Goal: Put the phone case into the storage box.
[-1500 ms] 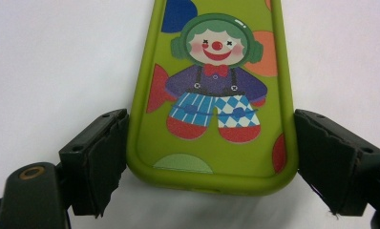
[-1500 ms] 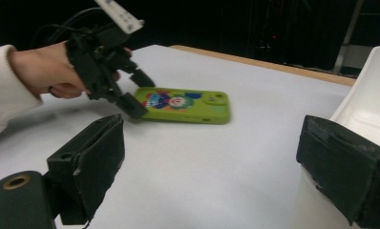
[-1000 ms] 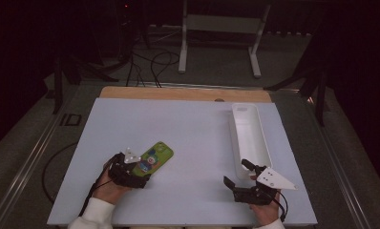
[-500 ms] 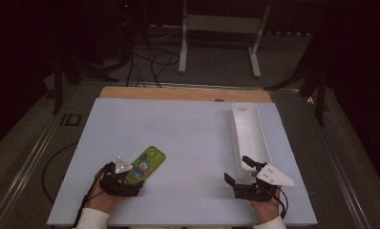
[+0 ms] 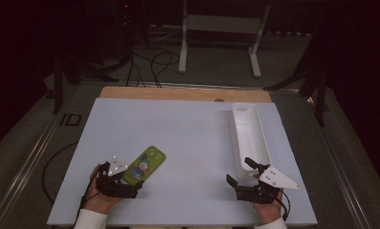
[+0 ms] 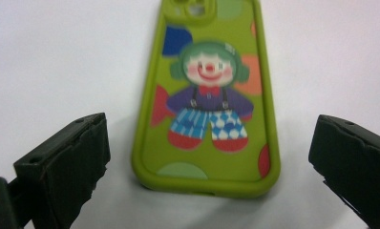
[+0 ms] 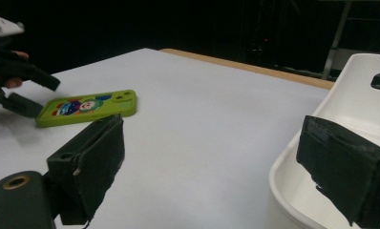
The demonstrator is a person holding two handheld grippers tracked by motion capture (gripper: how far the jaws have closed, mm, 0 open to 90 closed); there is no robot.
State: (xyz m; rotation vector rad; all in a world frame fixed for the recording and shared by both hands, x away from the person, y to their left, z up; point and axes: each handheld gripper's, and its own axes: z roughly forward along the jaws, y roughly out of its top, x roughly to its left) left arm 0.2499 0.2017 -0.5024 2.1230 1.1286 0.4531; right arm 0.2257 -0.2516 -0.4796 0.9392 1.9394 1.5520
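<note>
Since a second ago our left gripper (image 5: 123,183) has drawn back toward the near edge of the table (image 5: 188,129), and its jaws have just been opening, letting go of the phone case (image 6: 208,95). Our white tray (image 5: 249,136) lies well off to the right, its near end just beside the right gripper (image 5: 245,174), one jaw of which stands over the tray's rim. That gripper's jaws stand wide apart with nothing between them. Flat on the table, the green case lies just ahead of the left jaws, its near end roughly level with their tips, touching neither.
</note>
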